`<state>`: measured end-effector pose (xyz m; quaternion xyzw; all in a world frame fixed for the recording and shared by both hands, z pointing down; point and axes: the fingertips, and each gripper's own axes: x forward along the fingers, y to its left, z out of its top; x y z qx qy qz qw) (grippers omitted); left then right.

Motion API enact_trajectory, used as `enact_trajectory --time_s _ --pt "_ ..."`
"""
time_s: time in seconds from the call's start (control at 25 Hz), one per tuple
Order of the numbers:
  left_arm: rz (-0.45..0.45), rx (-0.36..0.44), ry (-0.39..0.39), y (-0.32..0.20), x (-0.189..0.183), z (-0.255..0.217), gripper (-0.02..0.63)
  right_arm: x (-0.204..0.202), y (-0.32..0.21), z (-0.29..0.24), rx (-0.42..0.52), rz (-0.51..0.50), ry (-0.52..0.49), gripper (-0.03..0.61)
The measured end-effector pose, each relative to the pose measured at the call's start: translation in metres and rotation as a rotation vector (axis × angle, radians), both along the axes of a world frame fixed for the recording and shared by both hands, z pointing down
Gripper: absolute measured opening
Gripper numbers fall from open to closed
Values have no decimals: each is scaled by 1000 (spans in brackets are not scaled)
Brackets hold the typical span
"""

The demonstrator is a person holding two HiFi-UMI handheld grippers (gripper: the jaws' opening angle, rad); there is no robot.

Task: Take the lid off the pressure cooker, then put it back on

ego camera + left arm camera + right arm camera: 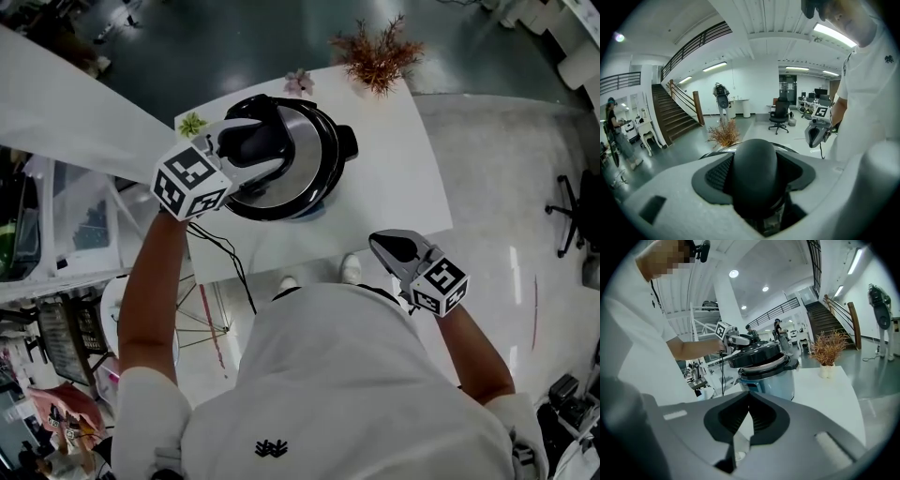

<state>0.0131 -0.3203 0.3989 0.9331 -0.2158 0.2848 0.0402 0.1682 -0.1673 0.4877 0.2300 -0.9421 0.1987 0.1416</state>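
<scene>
Overhead first: in the head view, the left gripper is clamping the black handle on top of the lid, and the lid is hanging over the middle of the white table. The right gripper is hanging at the near table edge, well apart from the lid, and is carrying nothing.

Next, in the left gripper view, the jaws are standing wide, one on each side of the domed handle, and the ribbed pads are pressing against its flanks. The handle is filling the whole gap, so the grip is looking full and centred.

Last, in the right gripper view, that gripper's jaws are meeting at the tips with nothing between them. Beyond them the lid is riding tilted just above the pot, with a bright metal ring showing in the gap, so the lid is not sitting home.

Handling note: the lid is looking like rigid metal and plastic, probably fairly heavy for a one-point hold, and likely to swing or tip if it is carried off-centre. The handle is the only sensible place to take hold. Its smooth dome is probably slippery, so the pads should be biting low on its sides, not on the crown. The rim is probably needing to come level with the pot before seating; otherwise it is likely to jam or scrape.
</scene>
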Motion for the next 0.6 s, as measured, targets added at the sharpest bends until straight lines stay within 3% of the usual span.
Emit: enact_trajectory --time_s 0.6 --pt "25 -15 -32 -20 28 26 290 39 -6 5 -3 14 13 14"
